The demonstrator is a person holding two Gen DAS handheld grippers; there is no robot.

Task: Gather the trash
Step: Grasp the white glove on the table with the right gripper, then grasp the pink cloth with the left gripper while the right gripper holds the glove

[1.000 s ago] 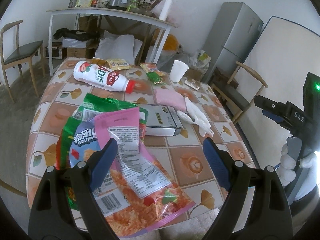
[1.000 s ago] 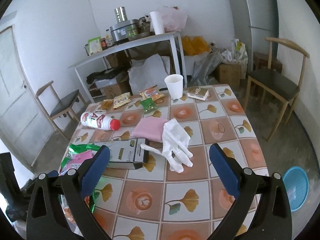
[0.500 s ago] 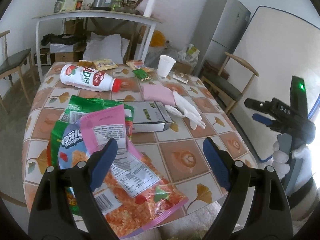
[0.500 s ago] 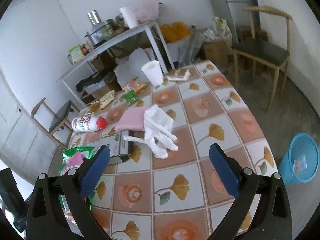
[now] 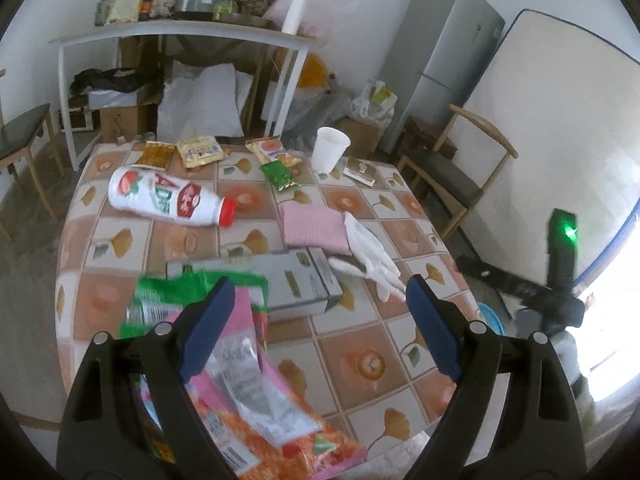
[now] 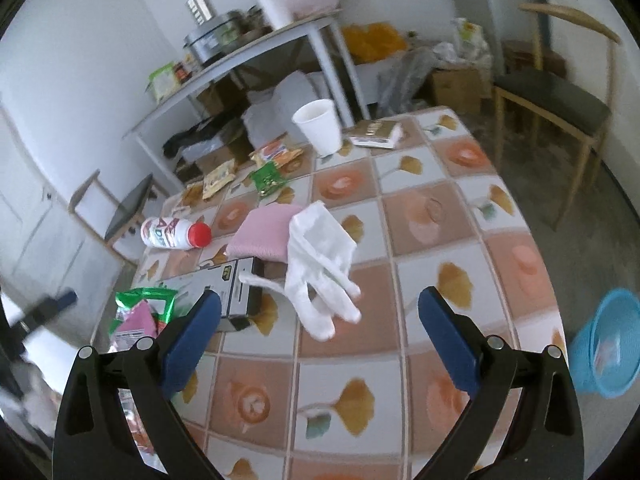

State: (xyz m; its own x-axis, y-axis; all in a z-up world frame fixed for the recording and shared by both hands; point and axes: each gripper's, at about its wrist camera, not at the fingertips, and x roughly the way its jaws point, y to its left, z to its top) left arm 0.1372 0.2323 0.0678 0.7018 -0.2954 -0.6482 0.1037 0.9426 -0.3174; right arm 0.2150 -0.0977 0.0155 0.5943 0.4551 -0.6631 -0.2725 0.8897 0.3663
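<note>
White gloves (image 6: 320, 256) drape over grey carton (image 6: 224, 292) beside pink cloth (image 6: 266, 232).

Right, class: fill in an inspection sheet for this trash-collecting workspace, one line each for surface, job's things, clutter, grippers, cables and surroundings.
Surface: table with tiled ginkgo-leaf cloth.
Job's things: snack bags at near edge; grey carton lying flat; white bottle on its side; paper cup upright; small wrappers at far edge; blue bin on floor.
Clutter: pink cloth; white glove partly on it.
Grippers: left gripper open, empty; right gripper open, empty.
Cables: nothing seen.
Surroundings: shelf table, fridge, chair.
</note>
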